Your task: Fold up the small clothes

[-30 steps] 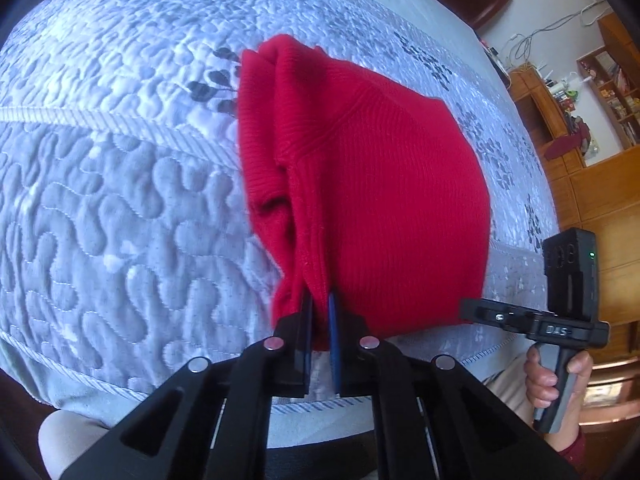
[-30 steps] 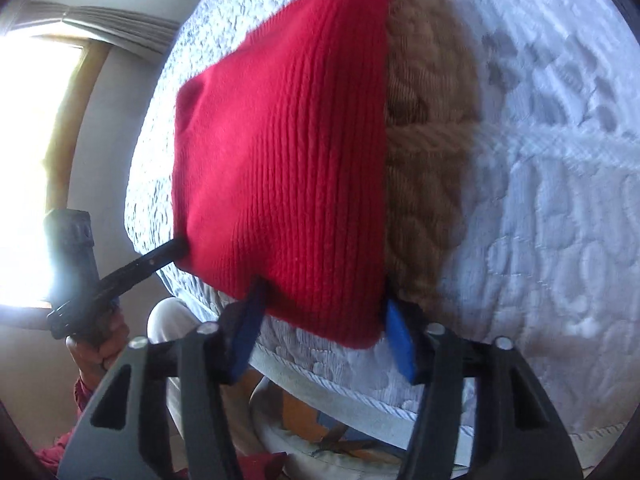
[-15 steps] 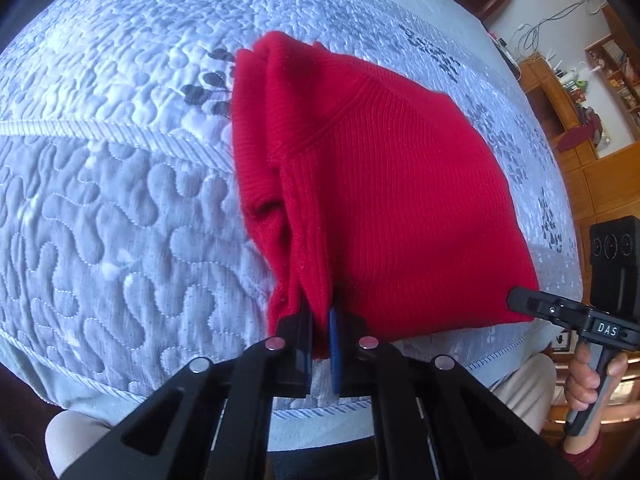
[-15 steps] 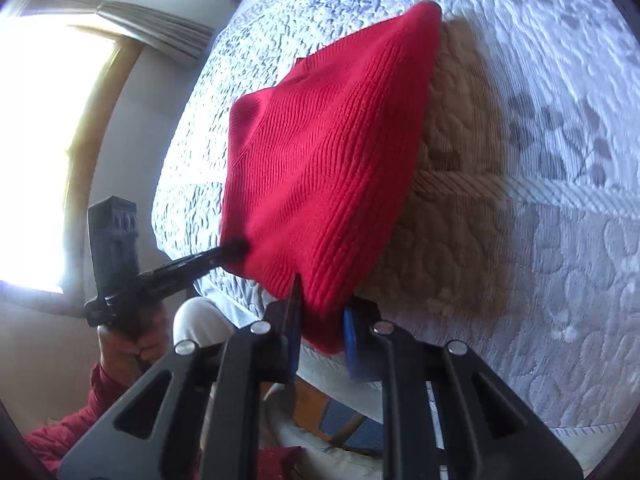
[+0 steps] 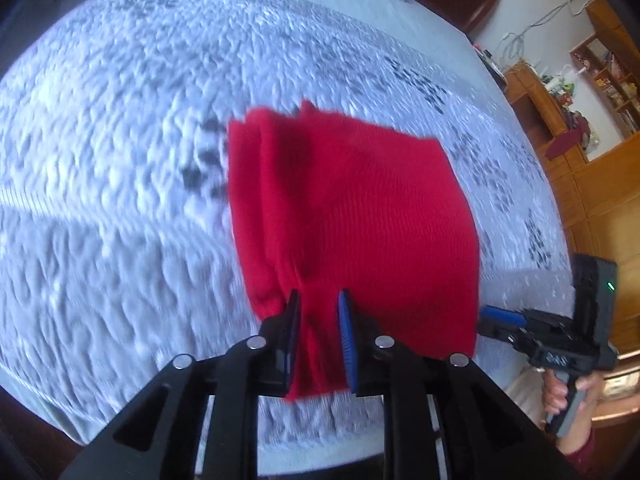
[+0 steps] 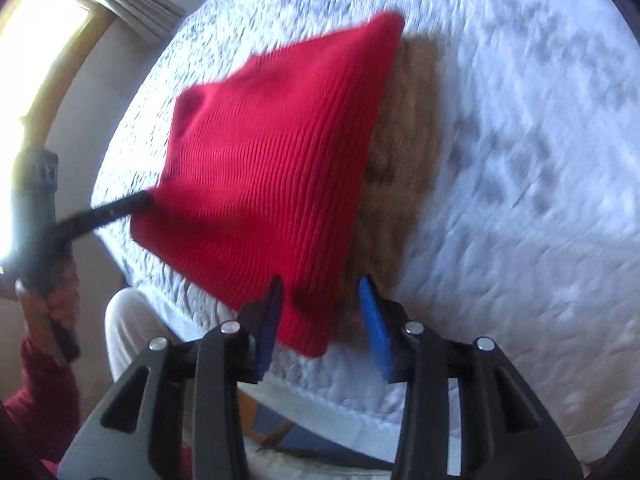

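A folded red knit garment lies on a grey-white quilted bed, its near edge at the bed's front. My left gripper is open, and the garment's near left corner lies loose between its blue pads. My right gripper is open too, with the garment's near right corner between its fingers, closer to the left pad. Each gripper shows in the other's view: the right one at the garment's right corner, the left one at its left corner. Both views are blurred.
The bed's front edge runs just below both grippers, with the person's legs behind it. Wooden shelves and cabinets stand to the right of the bed. A bright window is on the left.
Both grippers have opened and let go of the red garment's near corners. The garment now rests on the bed, and both views have shifted with motion blur.
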The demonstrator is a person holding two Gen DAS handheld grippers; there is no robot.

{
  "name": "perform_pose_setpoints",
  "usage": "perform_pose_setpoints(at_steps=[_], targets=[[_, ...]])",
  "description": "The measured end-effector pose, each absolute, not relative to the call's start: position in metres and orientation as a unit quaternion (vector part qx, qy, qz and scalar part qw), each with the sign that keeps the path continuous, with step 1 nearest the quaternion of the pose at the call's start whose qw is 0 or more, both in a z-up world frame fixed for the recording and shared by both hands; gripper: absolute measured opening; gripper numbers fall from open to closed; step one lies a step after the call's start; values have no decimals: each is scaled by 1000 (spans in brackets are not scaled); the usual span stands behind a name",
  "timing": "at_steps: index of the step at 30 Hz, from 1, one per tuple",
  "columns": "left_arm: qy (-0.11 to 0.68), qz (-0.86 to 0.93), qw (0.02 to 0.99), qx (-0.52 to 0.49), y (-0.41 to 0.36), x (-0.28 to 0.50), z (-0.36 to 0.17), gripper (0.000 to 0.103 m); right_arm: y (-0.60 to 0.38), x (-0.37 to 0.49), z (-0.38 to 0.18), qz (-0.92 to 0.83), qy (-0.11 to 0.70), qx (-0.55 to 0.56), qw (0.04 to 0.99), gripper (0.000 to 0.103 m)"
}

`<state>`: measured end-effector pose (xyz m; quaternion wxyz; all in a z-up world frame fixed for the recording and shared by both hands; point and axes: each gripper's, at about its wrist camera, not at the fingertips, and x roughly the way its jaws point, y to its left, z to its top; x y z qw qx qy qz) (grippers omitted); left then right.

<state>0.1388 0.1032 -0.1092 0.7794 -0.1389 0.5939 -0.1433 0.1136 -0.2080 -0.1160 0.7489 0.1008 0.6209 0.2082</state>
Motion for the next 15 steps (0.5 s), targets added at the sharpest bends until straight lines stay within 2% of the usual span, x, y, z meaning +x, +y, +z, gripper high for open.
perform_pose_setpoints(at_steps=[3, 5, 11, 13, 15], targets=[[602, -106, 779, -138, 108, 177, -119, 20, -201, 122, -101, 192, 604, 65, 771, 40], [612, -99, 768, -158, 114, 199, -129, 24, -210, 127, -100, 190, 601, 57, 774, 44], [619, -79, 765, -157, 115, 228, -154, 26, -209, 136, -113, 186, 611, 72, 766, 44], [615, -87, 767, -160, 113, 233, -156, 9, -207, 137, -119, 188, 615, 74, 762, 44], [611, -89, 769, -166, 113, 233, -156, 6, -205, 137, -122, 190, 618, 71, 760, 44]])
